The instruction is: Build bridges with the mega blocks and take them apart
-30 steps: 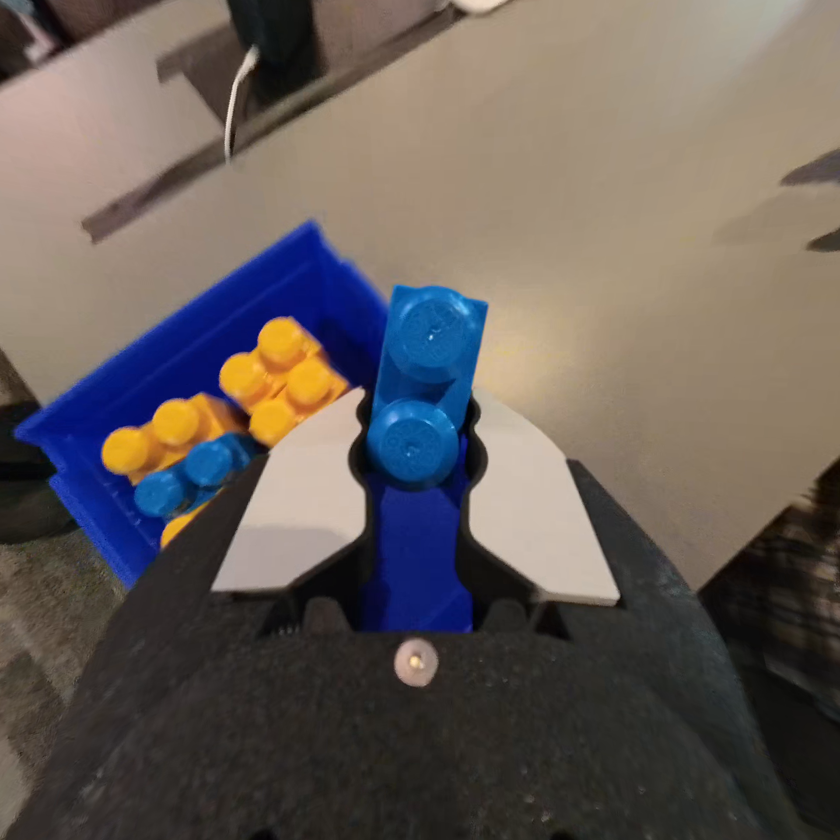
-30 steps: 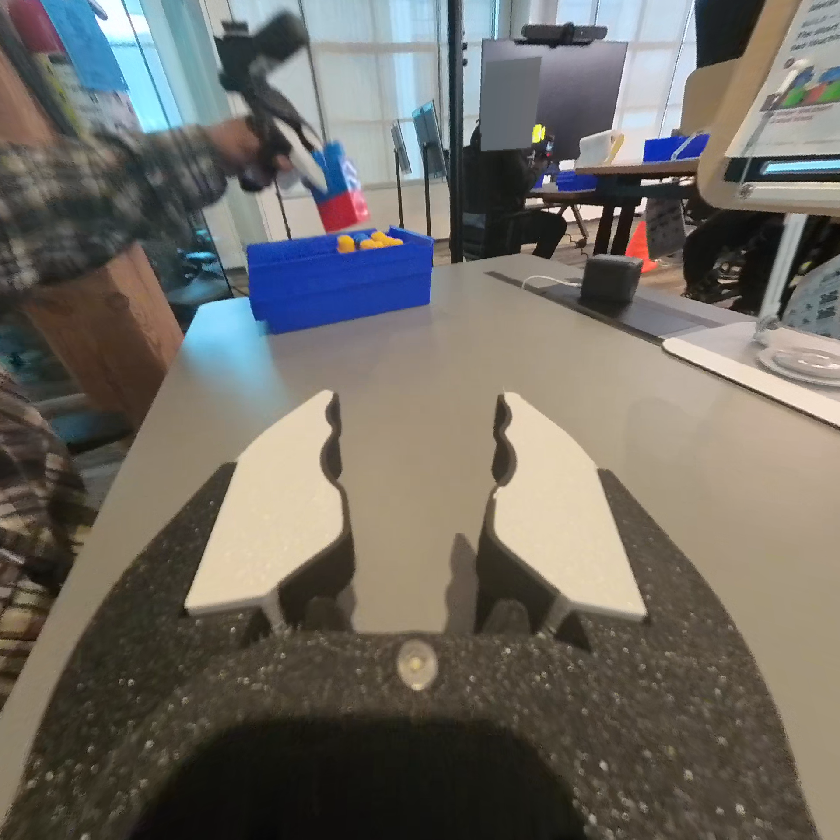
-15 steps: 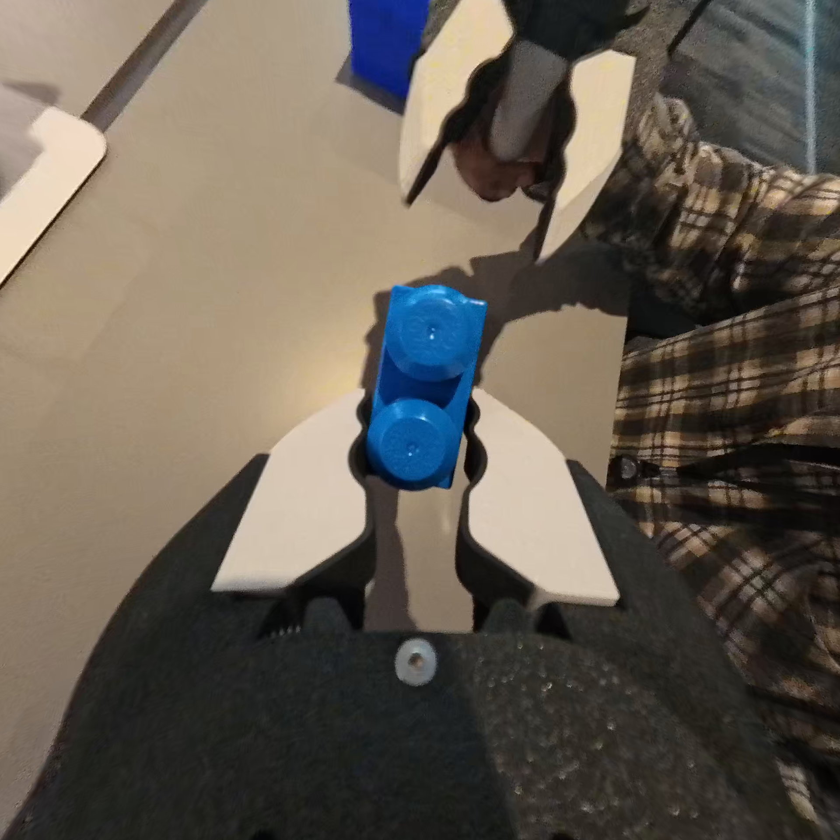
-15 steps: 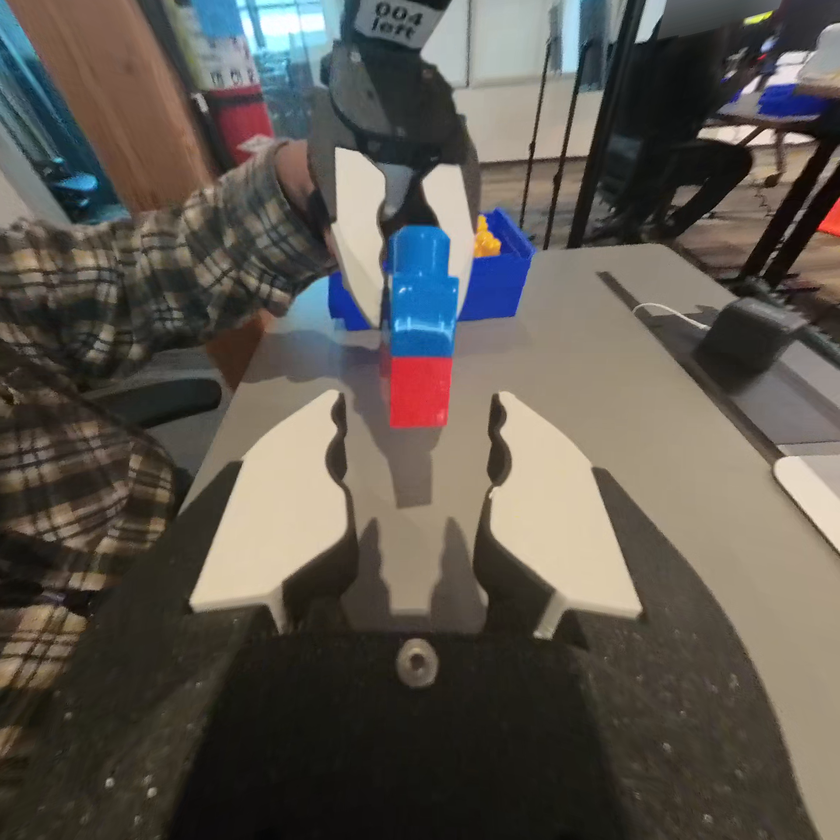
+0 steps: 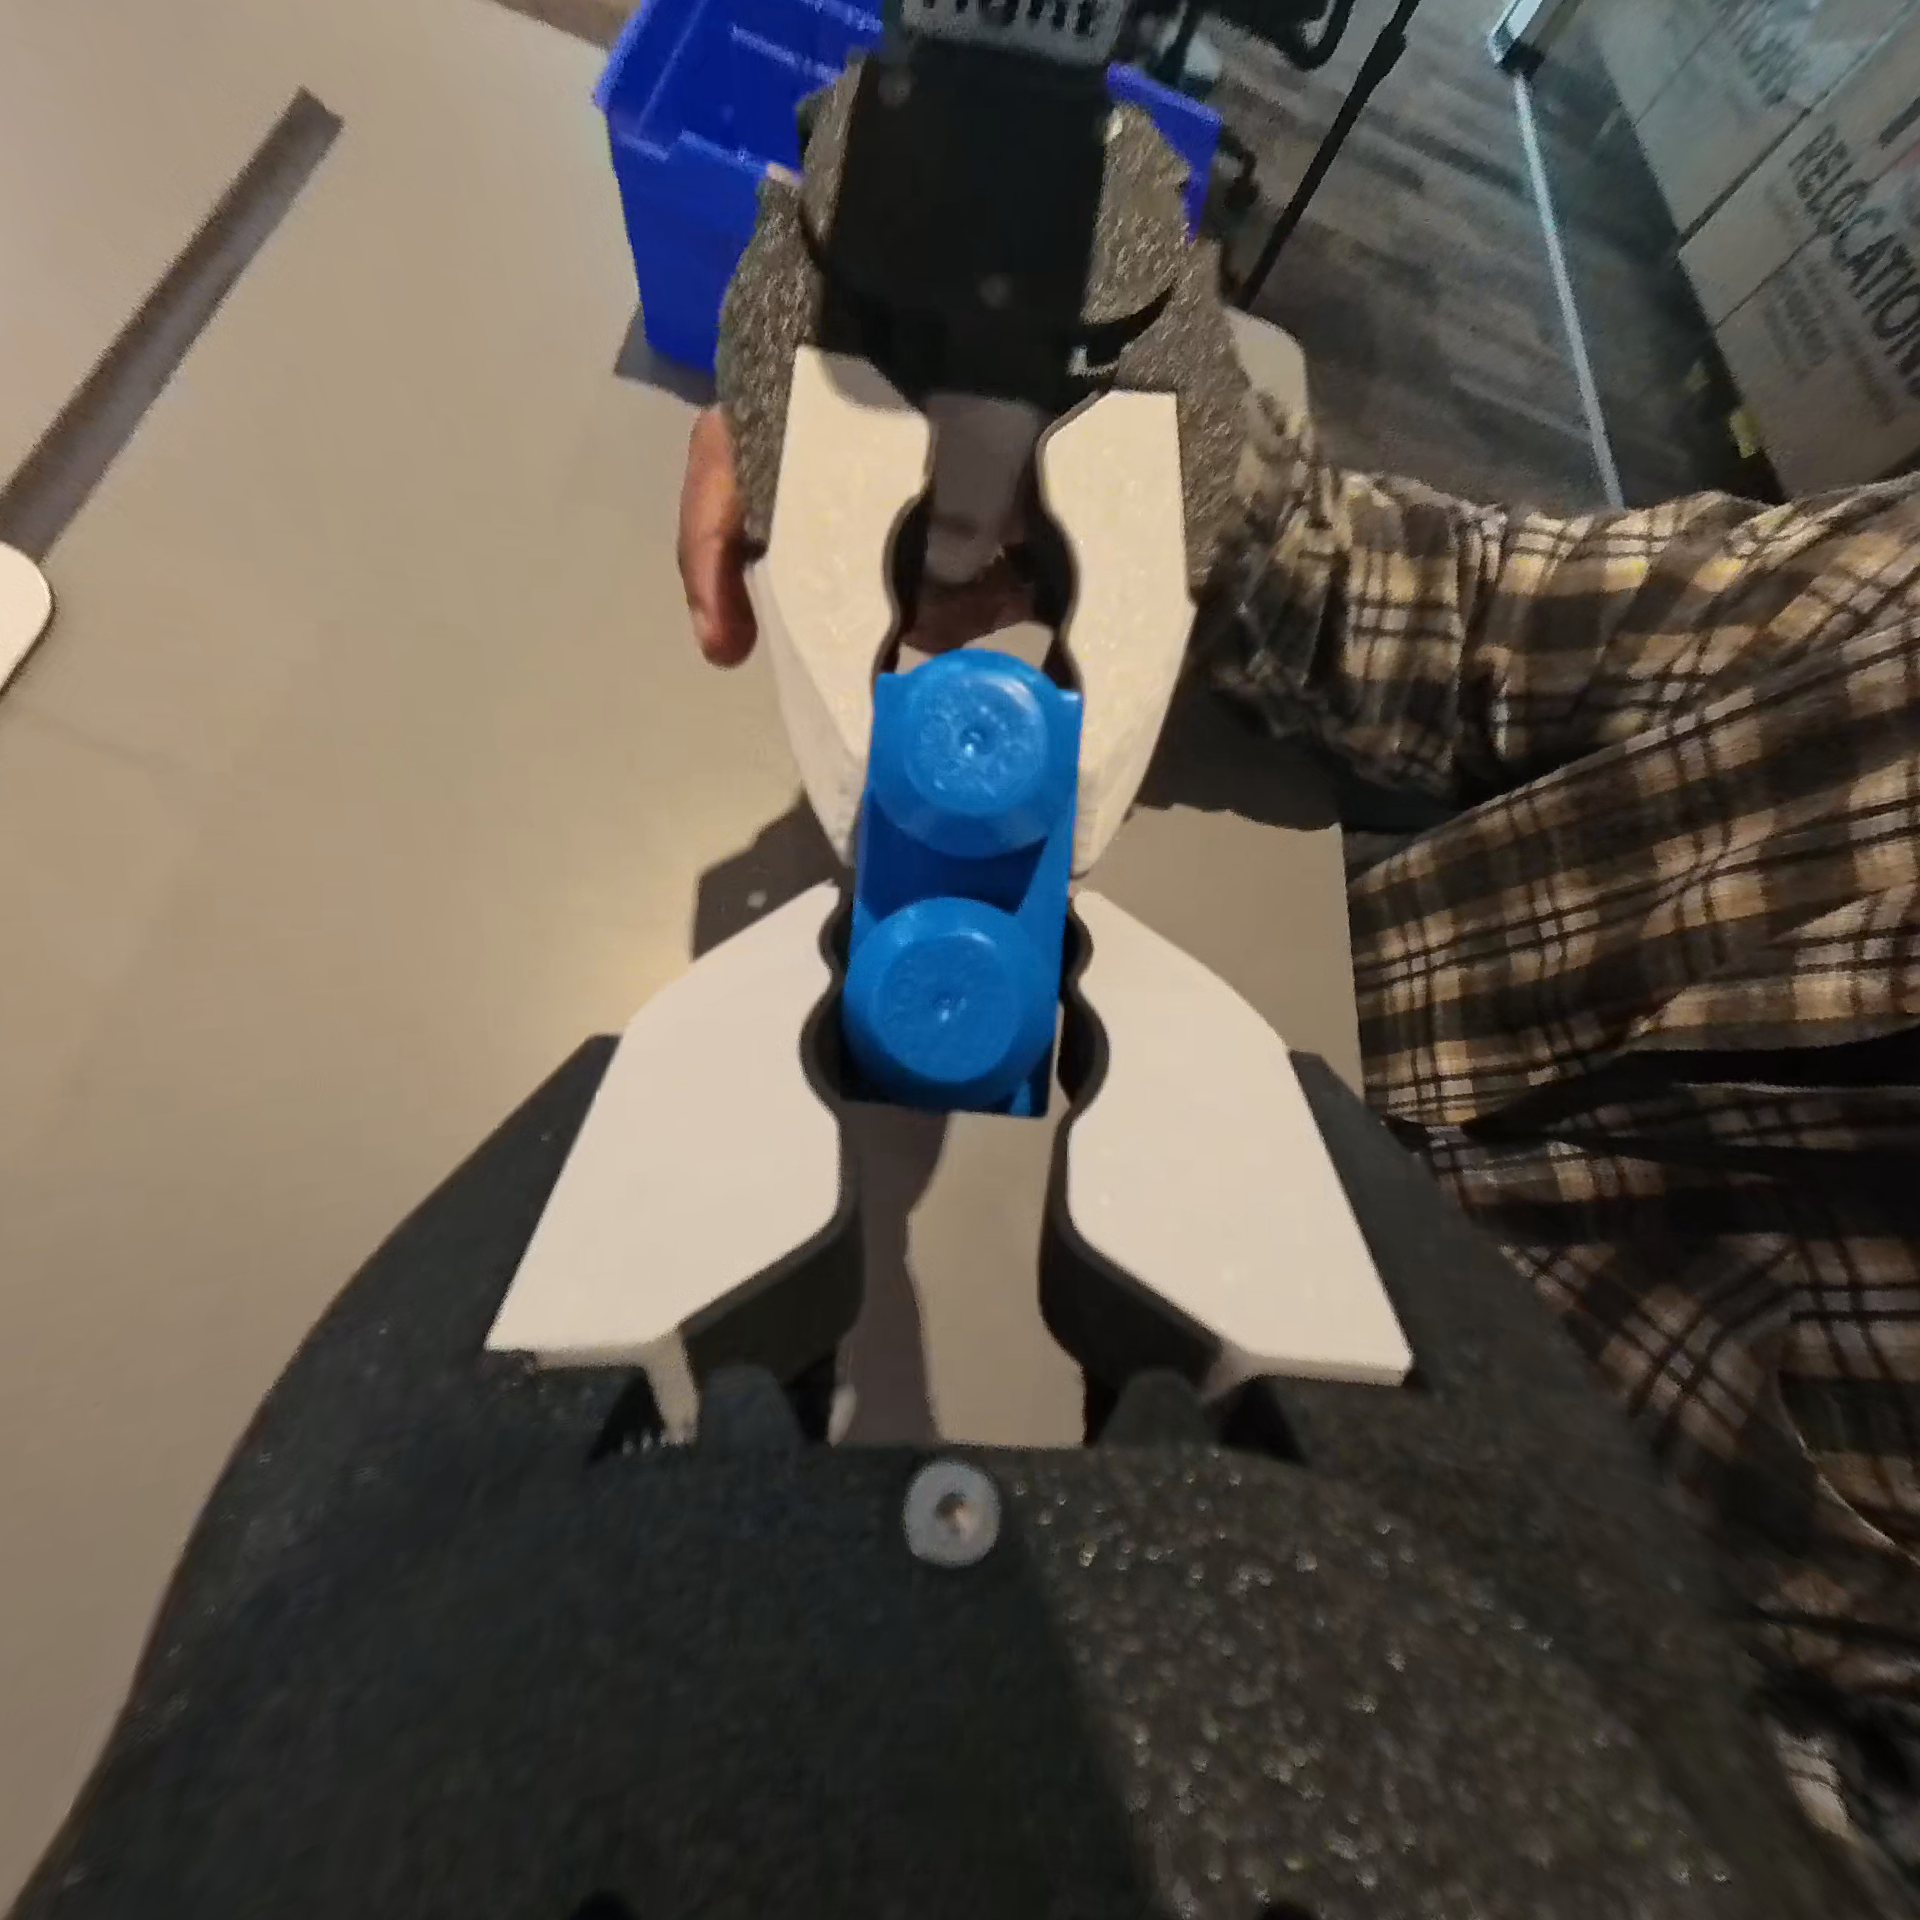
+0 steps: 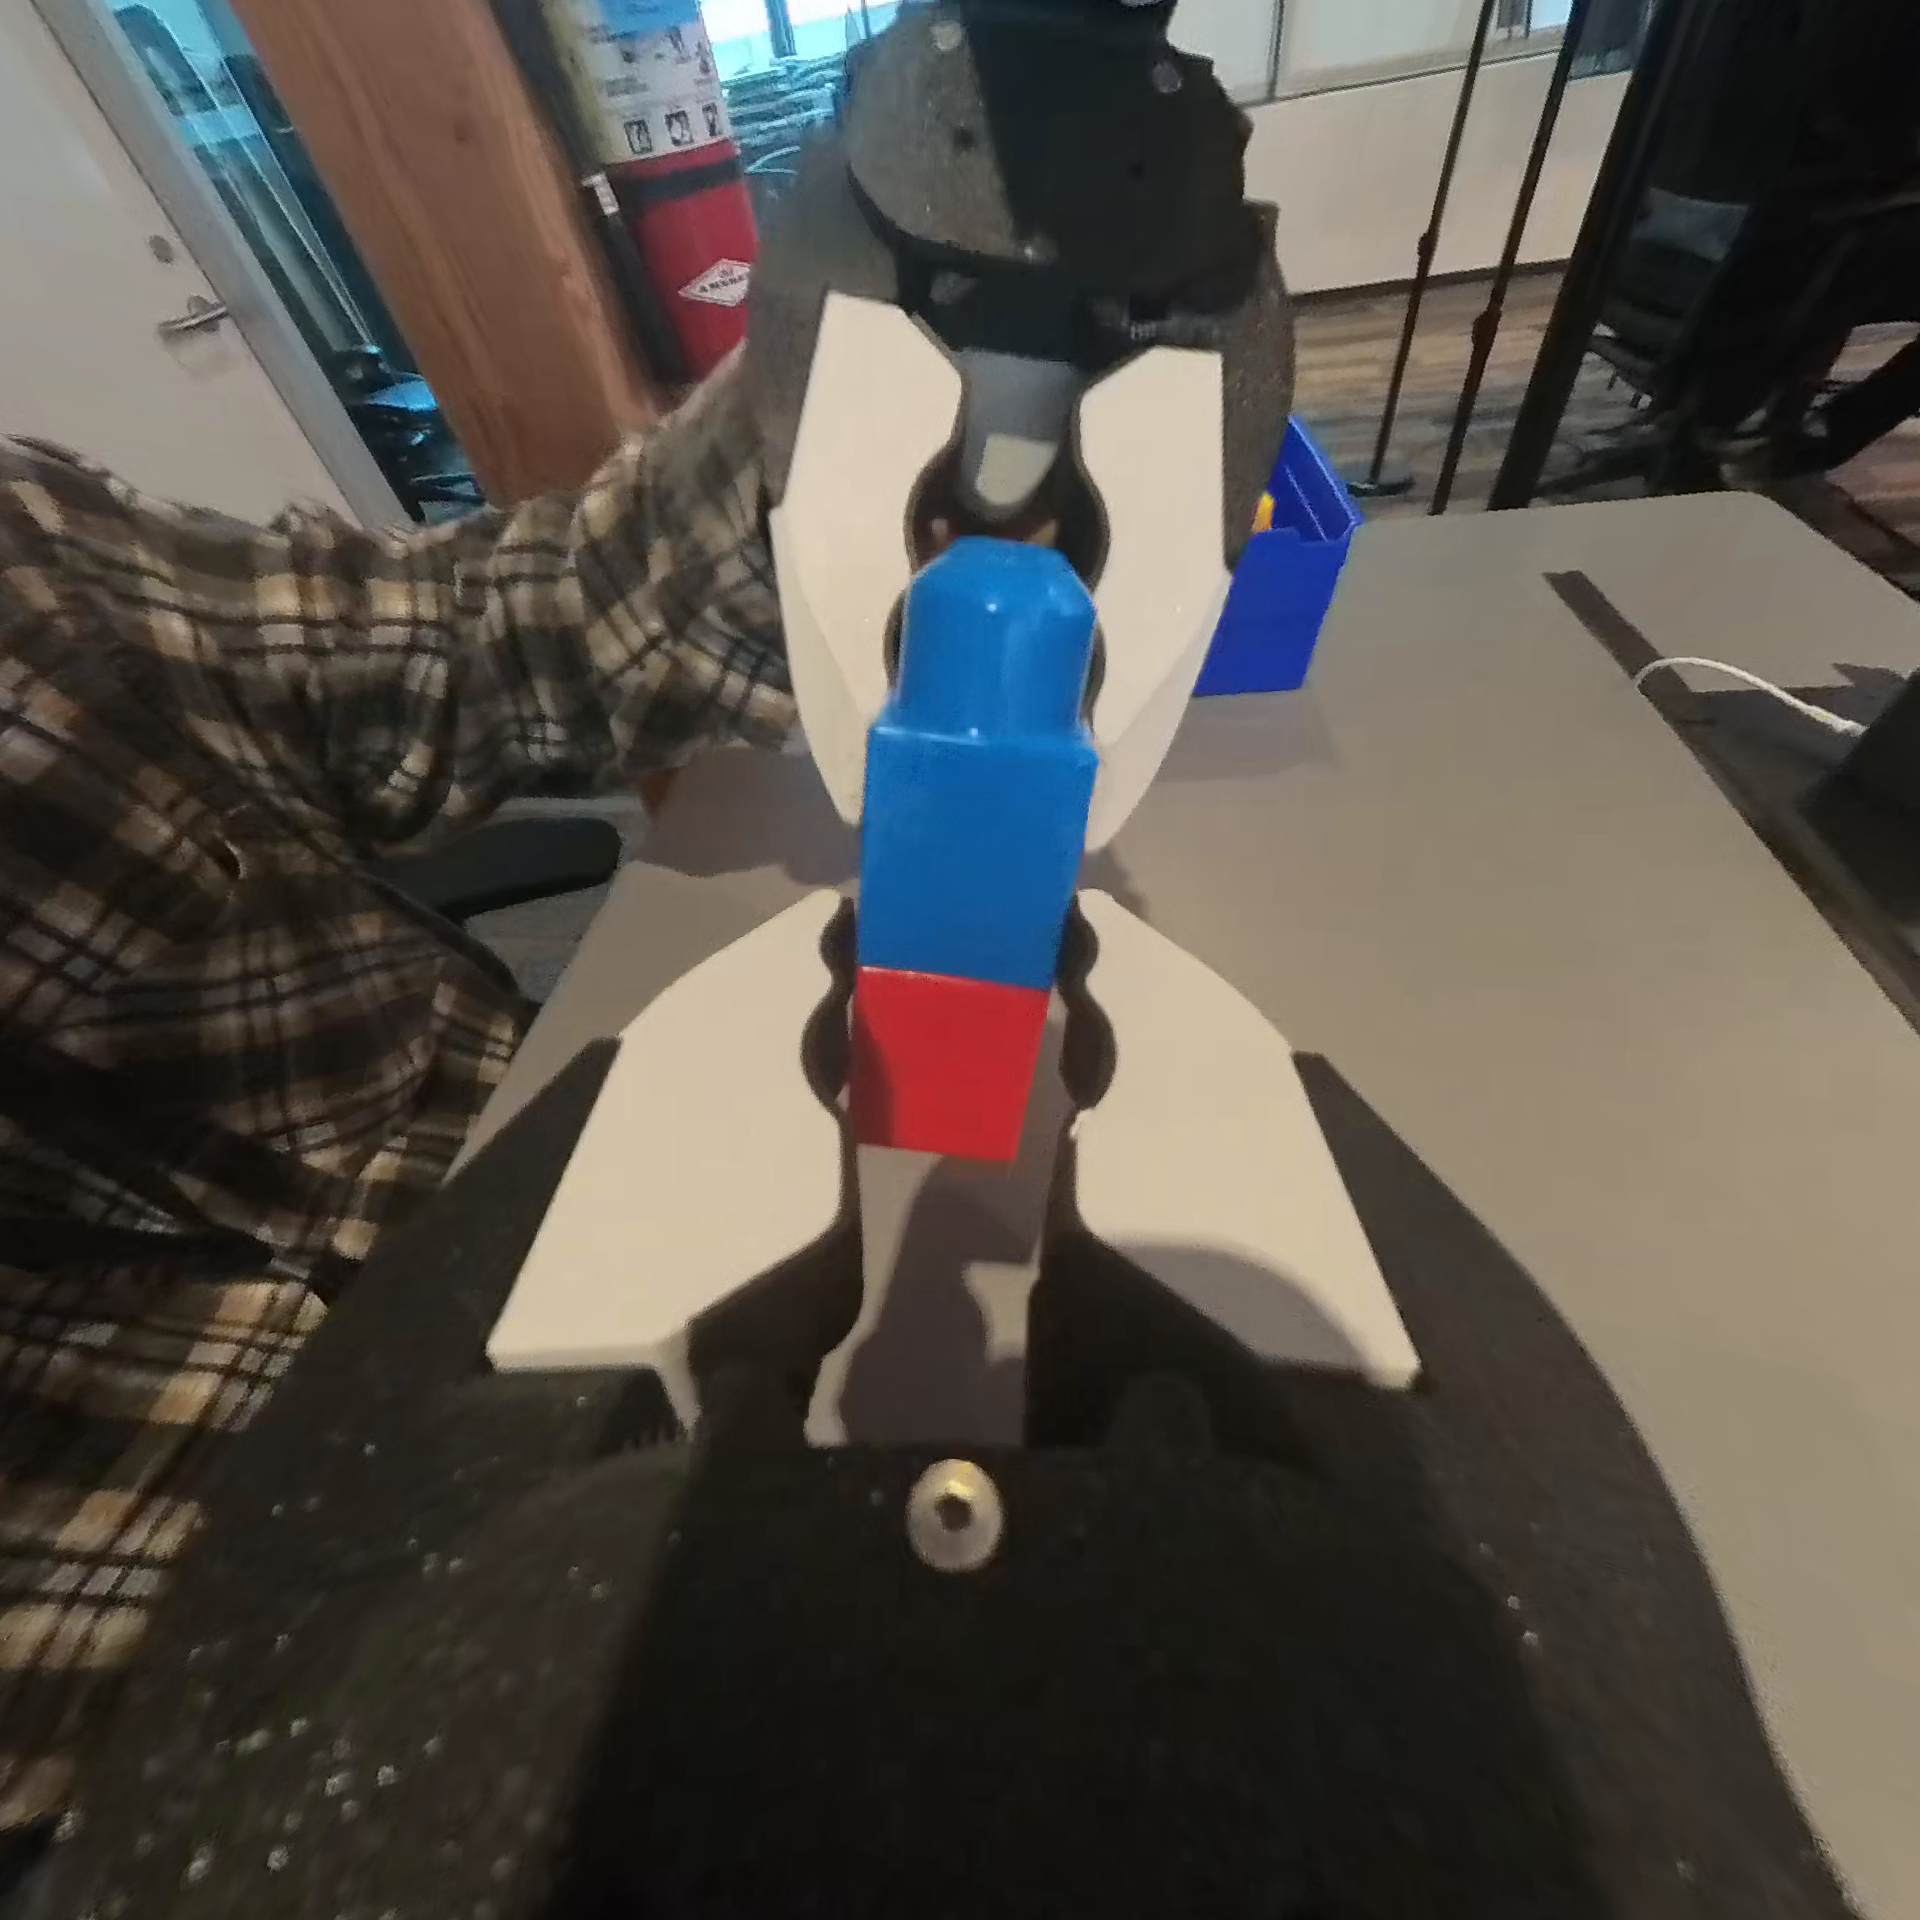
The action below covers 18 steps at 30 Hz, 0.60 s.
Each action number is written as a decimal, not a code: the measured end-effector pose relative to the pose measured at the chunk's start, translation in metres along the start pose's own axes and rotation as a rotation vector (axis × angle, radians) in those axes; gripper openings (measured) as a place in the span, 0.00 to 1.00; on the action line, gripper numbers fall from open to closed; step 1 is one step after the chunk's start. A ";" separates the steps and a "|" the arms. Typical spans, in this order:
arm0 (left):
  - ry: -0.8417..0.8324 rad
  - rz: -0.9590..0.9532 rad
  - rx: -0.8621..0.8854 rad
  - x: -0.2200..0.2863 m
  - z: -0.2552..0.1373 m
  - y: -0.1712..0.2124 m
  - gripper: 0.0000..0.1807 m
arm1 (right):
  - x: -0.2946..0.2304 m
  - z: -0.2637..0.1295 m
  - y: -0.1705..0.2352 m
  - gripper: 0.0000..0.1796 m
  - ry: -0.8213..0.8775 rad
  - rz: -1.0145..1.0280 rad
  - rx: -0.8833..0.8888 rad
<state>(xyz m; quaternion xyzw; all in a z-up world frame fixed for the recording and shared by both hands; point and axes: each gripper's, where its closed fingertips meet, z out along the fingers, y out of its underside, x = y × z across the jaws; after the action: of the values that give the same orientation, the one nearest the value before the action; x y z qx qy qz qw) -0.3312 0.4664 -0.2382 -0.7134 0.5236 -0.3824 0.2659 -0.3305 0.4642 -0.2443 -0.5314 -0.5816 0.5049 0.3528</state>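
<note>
A blue mega block (image 5: 966, 748) with two studs sits on a red block (image 6: 945, 1060), and the pair is held in the air above the grey table (image 6: 1455, 935). My left gripper (image 5: 951, 935) is shut on the blue block. It also shows in the right wrist view (image 6: 982, 821), facing me from the far side. My right gripper (image 6: 956, 914) is closed around the red block under the blue one. In the left wrist view the right gripper (image 5: 966, 842) faces me, its fingers at the block's far end; the red block is hidden there.
A blue bin (image 5: 686, 177) stands on the table behind the right gripper; it also shows at the far table edge (image 6: 1278, 603) with yellow blocks inside. A person's plaid sleeves (image 5: 1558, 727) are beside the table. A white cable (image 6: 1745, 696) and a black box (image 6: 1870, 769) lie far right.
The left gripper carried the blue and red stack from above the bin to the right gripper. The right gripper, open before, has closed around the red block.
</note>
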 end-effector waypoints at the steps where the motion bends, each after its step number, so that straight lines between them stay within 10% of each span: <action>1: 0.020 0.010 0.031 0.001 0.000 -0.005 0.20 | 0.000 -0.002 -0.001 0.20 -0.009 -0.007 0.013; 18: 0.178 -0.076 0.558 -0.027 -0.002 -0.043 0.38 | 0.033 -0.033 -0.023 0.20 -0.014 0.193 0.353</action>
<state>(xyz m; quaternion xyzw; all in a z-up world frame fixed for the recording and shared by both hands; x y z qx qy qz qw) -0.3140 0.5058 -0.2112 -0.5957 0.3924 -0.5822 0.3902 -0.3116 0.5053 -0.2189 -0.5109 -0.4328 0.6342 0.3866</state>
